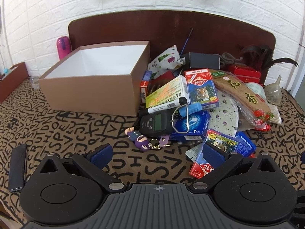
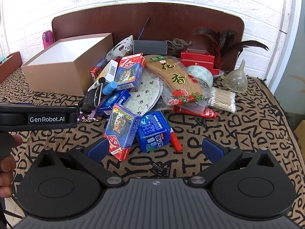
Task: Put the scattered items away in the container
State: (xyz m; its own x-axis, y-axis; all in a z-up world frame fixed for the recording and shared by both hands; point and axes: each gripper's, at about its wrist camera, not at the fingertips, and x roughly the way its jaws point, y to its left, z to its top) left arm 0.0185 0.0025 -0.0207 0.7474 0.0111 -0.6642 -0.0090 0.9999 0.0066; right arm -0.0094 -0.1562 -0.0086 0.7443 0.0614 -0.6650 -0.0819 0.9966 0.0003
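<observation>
My left gripper [image 1: 156, 152] and right gripper [image 2: 155, 149] both hang w/ jaws spread wide, nothing between them, above the letter-print cloth [image 1: 76, 131]. From the left cam the cardboard box [image 1: 95, 80] sits at 11 o'clock, open top, white inside; the heap of stuff is just beside it at 1 o'clock. A card pack [image 2: 123, 131] lies at 11 o'clock from my right jaws, a blue tub [image 2: 153, 131] touching it.

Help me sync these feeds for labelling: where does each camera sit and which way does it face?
Left wrist: on the left tool, open, low over the letter-print cloth, facing the open cardboard box and pile.
Right wrist: on the right tool, open, facing the pile's right side; the left tool and the person's fingers show at left.
Shared: box, tiger card packs, brown headboard.
</observation>
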